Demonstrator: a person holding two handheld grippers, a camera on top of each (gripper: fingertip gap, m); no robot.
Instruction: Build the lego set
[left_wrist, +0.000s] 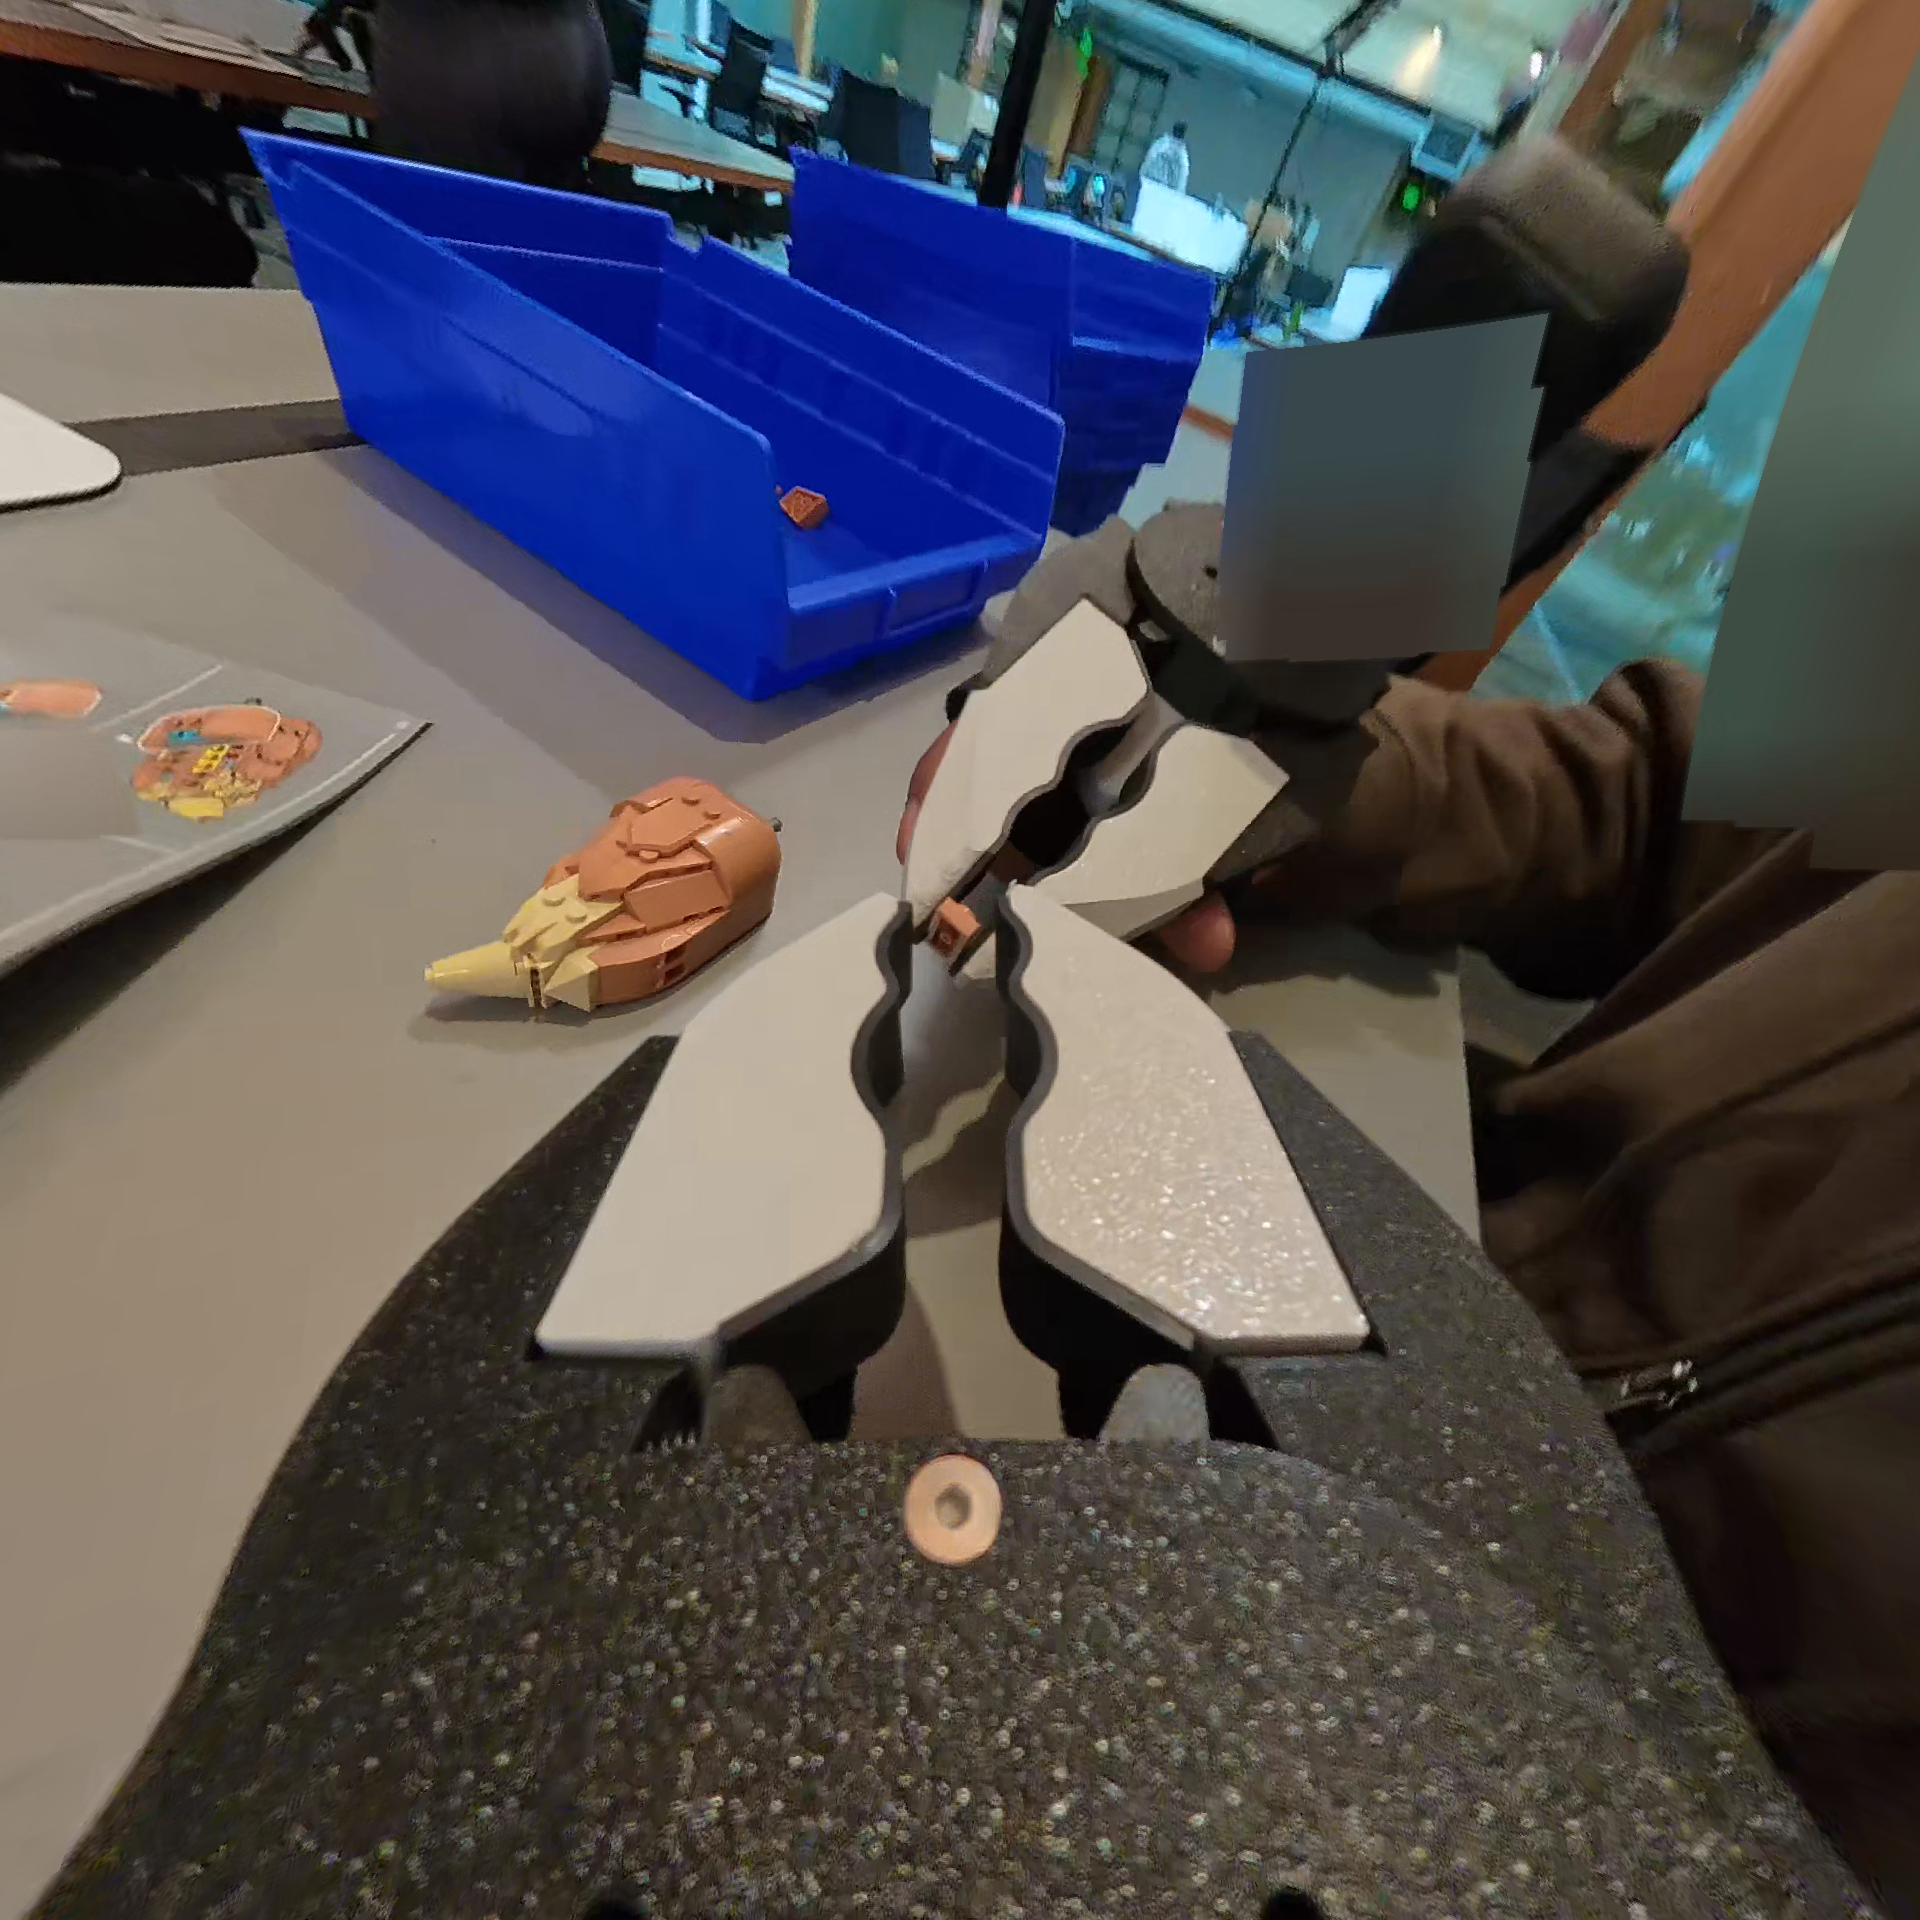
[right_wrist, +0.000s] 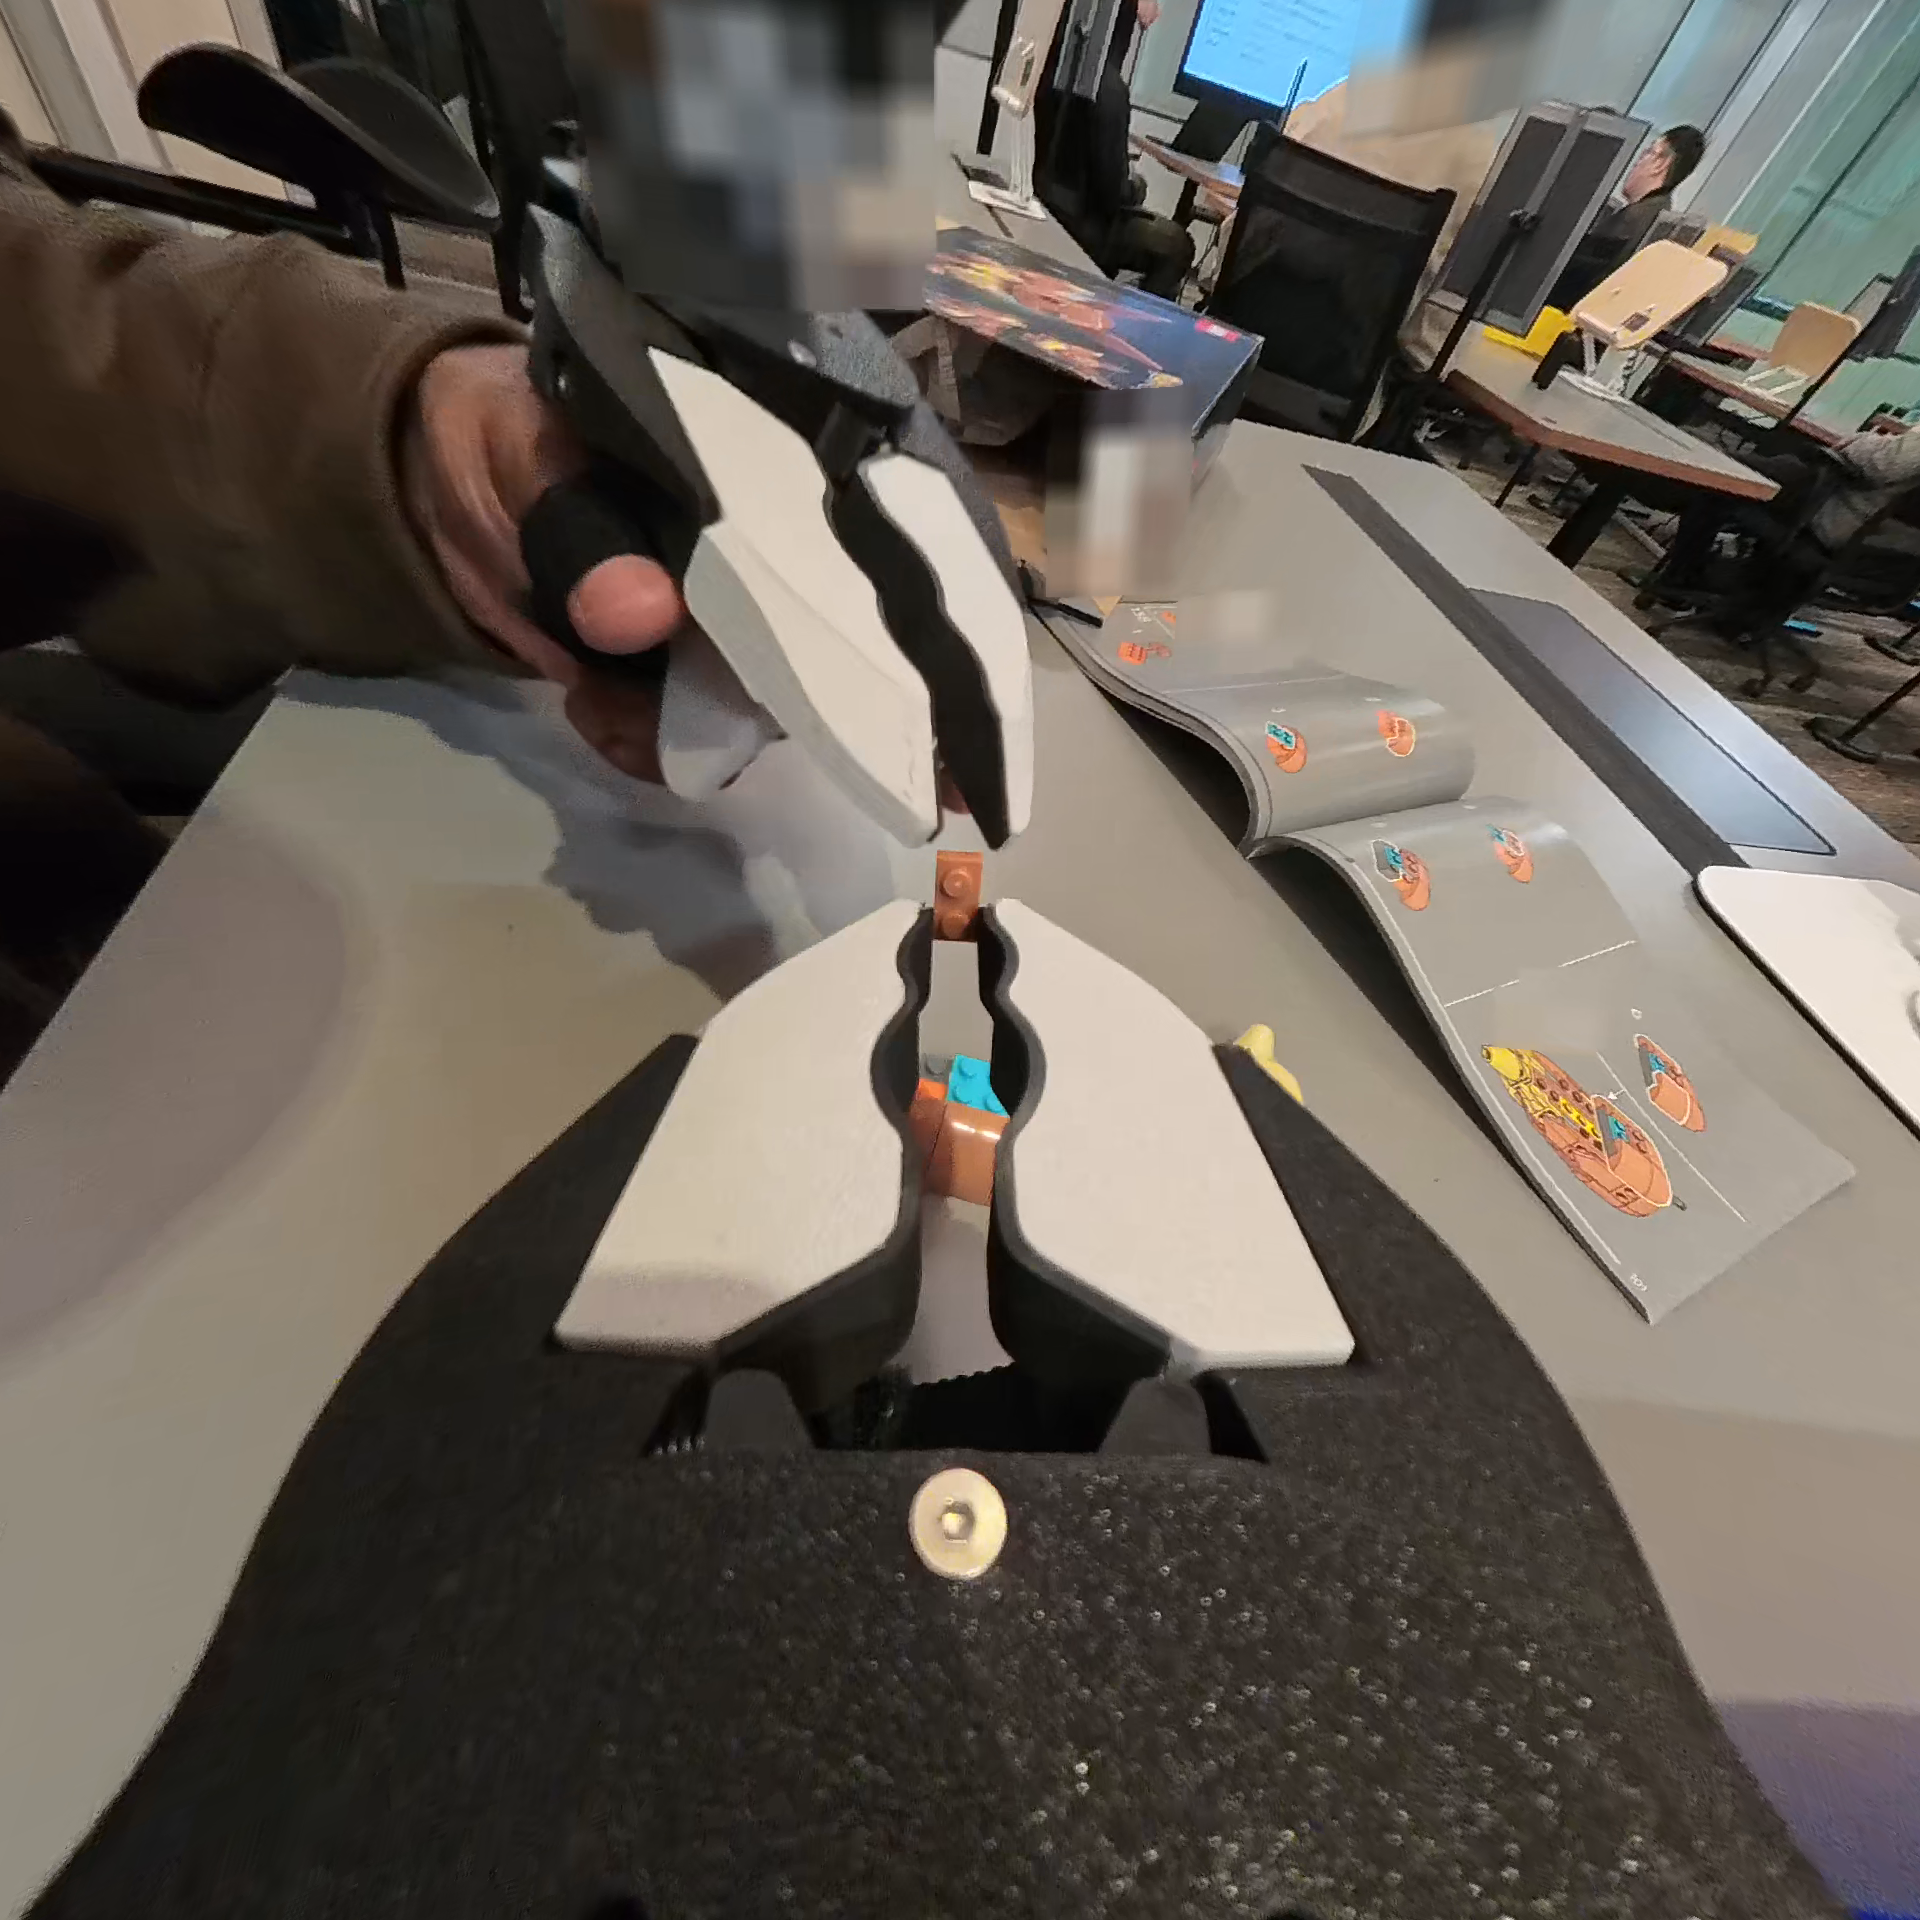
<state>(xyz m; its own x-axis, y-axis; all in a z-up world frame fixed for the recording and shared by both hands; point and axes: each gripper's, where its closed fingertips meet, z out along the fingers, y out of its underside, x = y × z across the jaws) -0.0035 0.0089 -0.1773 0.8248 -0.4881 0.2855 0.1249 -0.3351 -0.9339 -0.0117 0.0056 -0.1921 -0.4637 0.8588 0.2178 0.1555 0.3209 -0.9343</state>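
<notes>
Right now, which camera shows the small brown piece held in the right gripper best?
The right wrist view: the small brown piece faces the lens, studs visible, pinched at the right gripper tips. The left wrist view shows it end-on, partly hidden by fingers.

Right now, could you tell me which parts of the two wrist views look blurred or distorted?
Left wrist view: wide-angle bending curves the blue bin; model sharp. Right wrist view: left gripper and hand motion-blurred; small brown brick fairly sharp.
</notes>
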